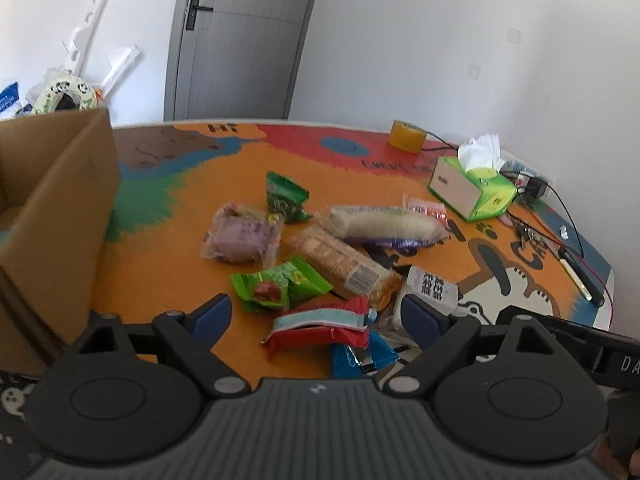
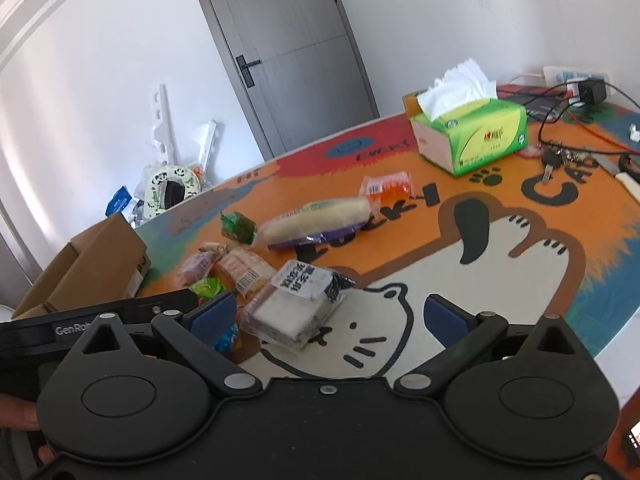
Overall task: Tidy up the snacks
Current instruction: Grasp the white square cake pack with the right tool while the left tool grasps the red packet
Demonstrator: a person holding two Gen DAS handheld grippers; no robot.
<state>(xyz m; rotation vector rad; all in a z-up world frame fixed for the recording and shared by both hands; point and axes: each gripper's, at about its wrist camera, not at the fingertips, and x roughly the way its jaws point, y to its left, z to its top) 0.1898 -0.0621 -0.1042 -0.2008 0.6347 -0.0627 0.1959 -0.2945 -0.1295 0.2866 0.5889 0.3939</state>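
Several wrapped snacks lie heaped on the colourful table mat. My left gripper [image 1: 316, 314] is open just above the near end of the heap, with a red packet [image 1: 320, 326] lying between its blue pads, untouched. Beyond it are a green packet [image 1: 280, 284], a cracker pack [image 1: 340, 260], a purple bread [image 1: 244, 236] and a long bread roll [image 1: 384, 224]. My right gripper [image 2: 328, 316] is open low over the mat. A clear-wrapped white cake with a label [image 2: 292, 304] lies just inside its left finger [image 2: 212, 316].
An open cardboard box [image 1: 60, 208] stands at the table's left side. A green tissue box [image 1: 472, 188], a tape roll [image 1: 406, 136], keys [image 2: 556, 158] and cables sit toward the far right. A grey door [image 1: 240, 40] is behind the table.
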